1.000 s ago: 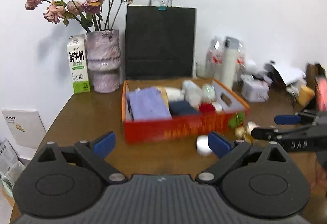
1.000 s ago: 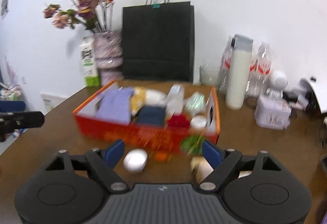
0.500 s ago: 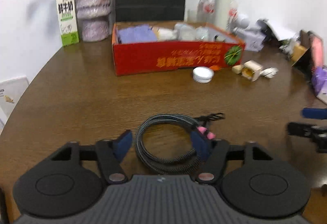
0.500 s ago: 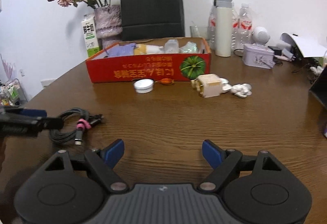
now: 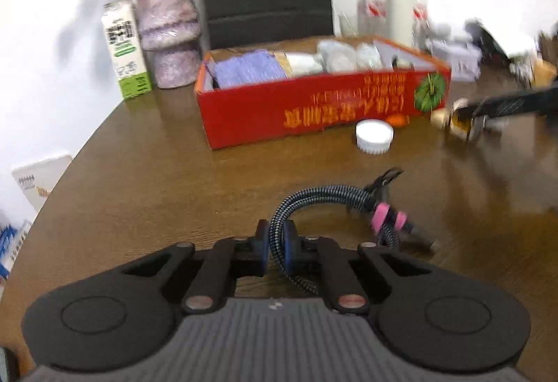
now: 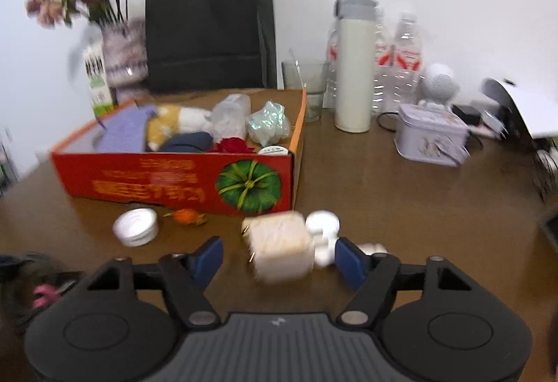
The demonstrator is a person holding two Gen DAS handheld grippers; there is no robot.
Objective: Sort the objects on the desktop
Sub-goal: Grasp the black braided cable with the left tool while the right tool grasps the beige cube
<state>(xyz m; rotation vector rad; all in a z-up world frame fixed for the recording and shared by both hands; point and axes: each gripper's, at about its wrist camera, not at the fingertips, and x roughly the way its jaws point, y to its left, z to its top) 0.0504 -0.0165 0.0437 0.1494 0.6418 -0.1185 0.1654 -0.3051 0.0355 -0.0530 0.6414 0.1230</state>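
My left gripper is shut on a grey braided cable lying coiled on the brown table; a pink band ties the coil. My right gripper stands around a cream plug cube, its jaws closing, with a gap still showing on both sides of the cube. A white tangle of earphones lies just behind the cube. The red cardboard box, full of small items, stands beyond. A white round lid and a small orange thing lie at its front.
Along the back wall stand a black paper bag, a vase of flowers, a milk carton, a glass, a white flask, water bottles and a lilac tin.
The left gripper has sunk and closed on the braided cable. The right gripper has moved forward to the plug cube, and its jaws have narrowed around it.
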